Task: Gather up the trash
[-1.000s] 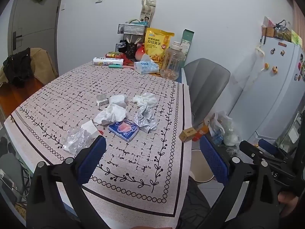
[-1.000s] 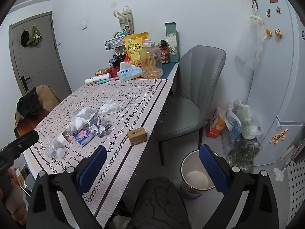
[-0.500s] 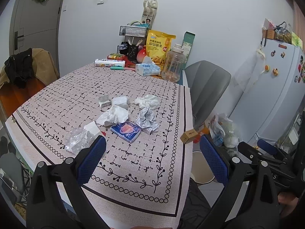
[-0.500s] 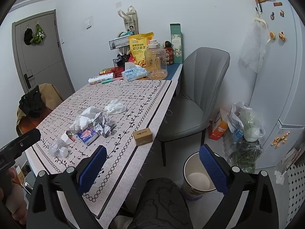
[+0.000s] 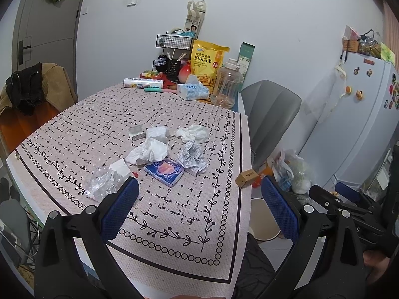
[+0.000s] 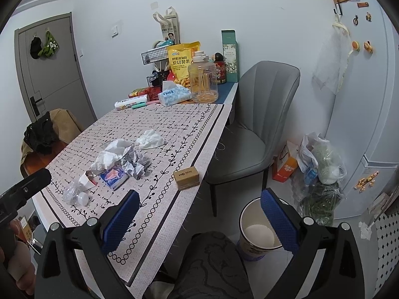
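Note:
A heap of trash lies mid-table on the patterned cloth (image 5: 174,214): crumpled white tissues (image 5: 149,150) (image 6: 109,155), a balled printed paper (image 5: 190,158) (image 6: 134,163), a blue tissue pack (image 5: 164,170) (image 6: 113,178), clear plastic wrap (image 5: 101,183) (image 6: 69,194) and a small brown box (image 5: 247,178) (image 6: 187,177) at the right edge. A white bin (image 6: 259,231) (image 5: 261,221) stands on the floor beside the table. My left gripper (image 5: 199,209) hovers open near the table's front, holding nothing. My right gripper (image 6: 199,220) is open over the table corner and the bin.
A grey chair (image 6: 251,124) stands at the table's right side. Snack bag, clear jug (image 6: 202,79), tissue box and rack crowd the far end. Filled bags (image 6: 321,169) and a white fridge (image 6: 361,99) stand at right. A person's knee (image 6: 212,266) shows below.
Both grippers have drifted slightly back and up, so the table sits a little lower in view. Nothing was grasped or moved.

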### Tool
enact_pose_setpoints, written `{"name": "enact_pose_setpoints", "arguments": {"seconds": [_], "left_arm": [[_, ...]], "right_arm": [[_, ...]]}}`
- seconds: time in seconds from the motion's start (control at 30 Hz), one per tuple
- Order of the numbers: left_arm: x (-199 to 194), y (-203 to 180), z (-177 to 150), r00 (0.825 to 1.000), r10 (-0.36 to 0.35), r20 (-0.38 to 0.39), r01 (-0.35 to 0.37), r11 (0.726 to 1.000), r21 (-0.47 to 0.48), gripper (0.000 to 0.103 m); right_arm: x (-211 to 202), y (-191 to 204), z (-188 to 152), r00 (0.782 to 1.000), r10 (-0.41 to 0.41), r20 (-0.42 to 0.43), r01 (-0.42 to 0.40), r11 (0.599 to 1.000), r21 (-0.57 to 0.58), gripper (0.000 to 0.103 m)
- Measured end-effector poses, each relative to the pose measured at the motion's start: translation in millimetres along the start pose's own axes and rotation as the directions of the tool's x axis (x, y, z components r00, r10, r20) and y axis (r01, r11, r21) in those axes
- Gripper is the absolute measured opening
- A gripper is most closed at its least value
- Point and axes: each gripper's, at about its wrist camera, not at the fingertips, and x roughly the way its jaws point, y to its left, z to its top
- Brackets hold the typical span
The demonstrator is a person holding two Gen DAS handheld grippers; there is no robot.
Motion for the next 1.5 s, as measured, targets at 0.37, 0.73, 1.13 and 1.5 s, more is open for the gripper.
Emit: {"name": "enact_pose_setpoints", "arguments": {"seconds": [0.37,0.73,1.13,1.5], "left_arm": [[0.5,4.6,0.2,1.000,-0.005,0.001,0.005,1.000,-0.015,0.097],[1.4,7.1,-0.3,1.000,-0.008,0.001,0.008,1.000,-0.018,0.097],[1.4,12.0,-4.3,1.000,-0.004,0.000,0.004,1.000,-0.030,0.097],[16.8,19.8,-7.0,0.999,-0.014,-0.031,0.013,0.999,-0.048,0.097]], "right_arm": [[0.9,5.9,-0.3,1.000,-0.006,0.006,0.006,1.000,-0.014,0.095],[1.6,9.2,-0.7,1.000,-0.012,0.002,0.012,1.000,-0.018,0.095],[5.2,15.2,-3.0,1.000,0.019,-0.021,-0.019,1.000,-0.019,0.095],[21.8,23.4,-1.7,0.997,0.056,-0.054,-0.059,0.996,-0.060,0.095]]}}
